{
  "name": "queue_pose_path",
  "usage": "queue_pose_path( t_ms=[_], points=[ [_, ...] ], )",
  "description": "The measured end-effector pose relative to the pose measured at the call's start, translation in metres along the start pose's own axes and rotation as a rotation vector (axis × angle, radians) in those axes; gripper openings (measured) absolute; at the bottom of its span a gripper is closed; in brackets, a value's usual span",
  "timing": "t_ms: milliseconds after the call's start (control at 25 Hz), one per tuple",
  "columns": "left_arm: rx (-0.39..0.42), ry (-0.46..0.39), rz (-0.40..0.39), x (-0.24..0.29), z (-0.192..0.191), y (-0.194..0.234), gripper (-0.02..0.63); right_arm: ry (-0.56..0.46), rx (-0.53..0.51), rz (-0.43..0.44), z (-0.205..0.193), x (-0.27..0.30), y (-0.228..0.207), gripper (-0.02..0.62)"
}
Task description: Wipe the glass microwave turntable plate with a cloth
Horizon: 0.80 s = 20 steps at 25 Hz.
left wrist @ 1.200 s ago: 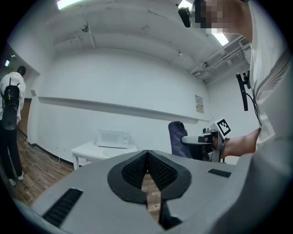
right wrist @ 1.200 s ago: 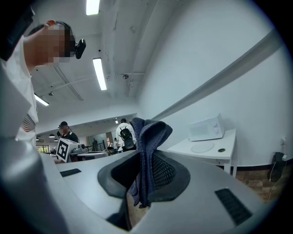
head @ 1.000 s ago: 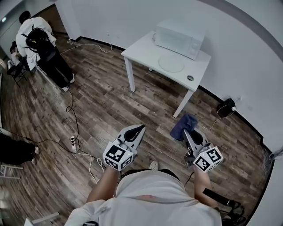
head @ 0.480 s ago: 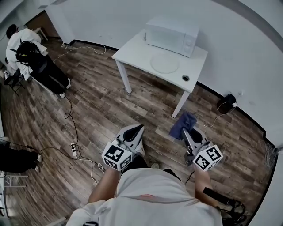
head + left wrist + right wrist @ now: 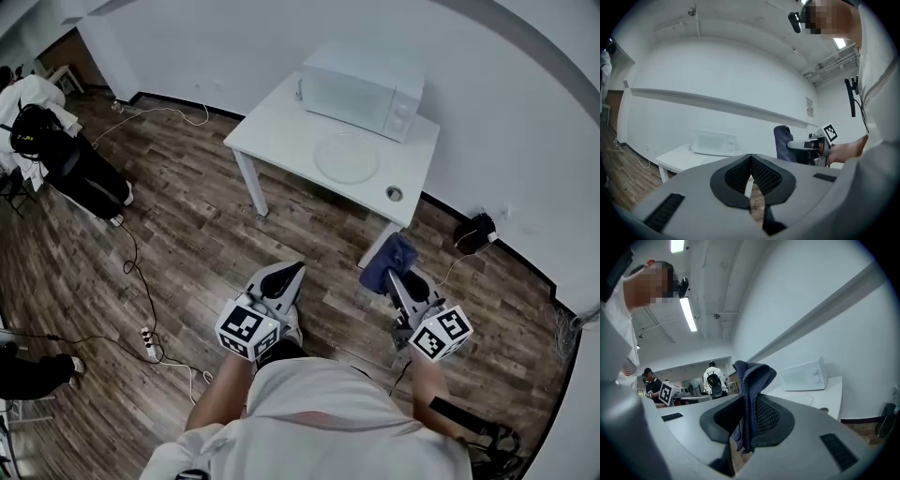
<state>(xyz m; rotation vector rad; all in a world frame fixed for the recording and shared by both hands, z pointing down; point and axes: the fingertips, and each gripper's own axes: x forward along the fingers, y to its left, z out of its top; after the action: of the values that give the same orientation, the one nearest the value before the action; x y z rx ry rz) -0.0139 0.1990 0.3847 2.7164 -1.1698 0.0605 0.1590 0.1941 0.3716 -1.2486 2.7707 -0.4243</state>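
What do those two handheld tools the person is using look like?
The left gripper and right gripper are matching light grey wedges with black mesh-textured pads. Each carries a white cube printed with black square markers. The person wears a white short-sleeved shirt.

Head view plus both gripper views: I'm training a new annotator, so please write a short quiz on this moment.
1. Multiple choice: the right gripper holds A) a sponge, B) a dark blue cloth, C) nothing.
2. True or false: the left gripper is shut and empty.
3. Fill in: the glass turntable plate lies on the white table, next to the ____.
Key: 1 B. 2 true. 3 microwave.
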Motion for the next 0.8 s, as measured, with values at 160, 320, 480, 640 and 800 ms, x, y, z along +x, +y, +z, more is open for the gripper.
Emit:
queue_pose_path(
  t_ms=[160,320,480,640,800],
  points=[
    [-0.040,-0.003,0.007,0.018,0.005,0.061,0.011,0.016,-0.019,-0.020,0.013,0.051,-0.014,0.061],
    [-0.061,-0.013,-0.016,0.046,0.017,0.110,0.011,0.034,-0.036,-0.043,0.030,0.101,-0.035,0.061],
    [-0.060,-0.015,-0.033,0.073,0.026,0.159,0.011,0.048,-0.028,-0.043,0.035,0.157,-0.051,0.061],
    [-0.059,-0.003,-0.060,0.095,0.033,0.203,0.011,0.044,-0.012,-0.061,0.036,0.198,-0.063,0.061],
    [-0.073,0.003,-0.078,0.119,0.036,0.232,0.011,0.042,-0.002,-0.085,0.039,0.226,-0.082,0.061]
  ],
)
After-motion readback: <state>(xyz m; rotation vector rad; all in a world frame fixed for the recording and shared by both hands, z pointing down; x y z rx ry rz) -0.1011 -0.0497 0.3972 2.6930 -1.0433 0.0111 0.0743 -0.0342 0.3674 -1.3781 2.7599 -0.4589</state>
